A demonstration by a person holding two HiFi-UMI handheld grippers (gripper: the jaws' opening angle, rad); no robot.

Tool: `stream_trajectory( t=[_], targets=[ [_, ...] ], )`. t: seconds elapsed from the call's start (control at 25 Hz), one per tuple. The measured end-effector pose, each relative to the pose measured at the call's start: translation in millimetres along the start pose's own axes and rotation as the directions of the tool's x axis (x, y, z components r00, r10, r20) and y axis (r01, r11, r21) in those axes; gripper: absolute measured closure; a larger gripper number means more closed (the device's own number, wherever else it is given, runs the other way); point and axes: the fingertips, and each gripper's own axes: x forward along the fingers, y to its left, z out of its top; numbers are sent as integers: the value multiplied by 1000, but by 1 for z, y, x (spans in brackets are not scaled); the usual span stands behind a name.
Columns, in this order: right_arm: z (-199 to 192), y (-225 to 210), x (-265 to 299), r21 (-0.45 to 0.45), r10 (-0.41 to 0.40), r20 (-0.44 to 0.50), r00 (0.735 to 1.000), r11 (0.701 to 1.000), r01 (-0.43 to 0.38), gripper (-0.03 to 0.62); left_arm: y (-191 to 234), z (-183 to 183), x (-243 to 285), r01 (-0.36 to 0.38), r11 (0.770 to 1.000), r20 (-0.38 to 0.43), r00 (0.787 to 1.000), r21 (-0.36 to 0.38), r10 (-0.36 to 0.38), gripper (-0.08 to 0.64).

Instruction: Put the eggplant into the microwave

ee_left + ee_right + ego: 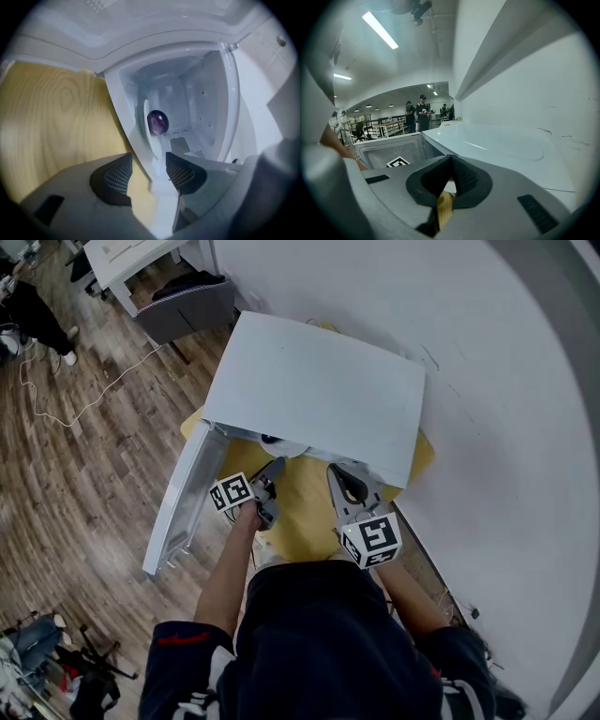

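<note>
The eggplant [158,122] sits deep inside the microwave [319,390], which stands on the table's [300,512] far side with its door [183,512] swung open. The left claw [149,171] gapes wide and empty just before the opening. The right claw [451,180] is closed on nothing.

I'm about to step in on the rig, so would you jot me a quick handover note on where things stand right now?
Left gripper: open, empty, at the microwave's mouth.
Right gripper: shut, empty, in front of the microwave.
Eggplant: inside the microwave cavity, free of both grippers.
Door: wide open.
Done: eggplant is in.
Left: back the left gripper away; probably close the door.
</note>
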Motion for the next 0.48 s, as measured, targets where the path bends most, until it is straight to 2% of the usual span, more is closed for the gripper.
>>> stream_trajectory(
  t=[0.08,0.16,0.28,0.48],
  targets=[
    [1,1,0,-2,2,2,1000,1000,-2,580,4,-4,-11,-43,994,-30,998,101,47,341],
    [1,2,0,-4,4,5,1000,1000,-4,580,6,-10,-21,-88,973,-61,993,215,104,344],
    [2,2,-1,-4,8,6,1000,1000,-8,580,7,-17,-28,-136,923,-98,978,360,182,365],
    [1,5,-1,-5,13,7,1000,1000,-13,580,5,-17,-31,-183,840,-104,957,510,272,447]
  ],
)
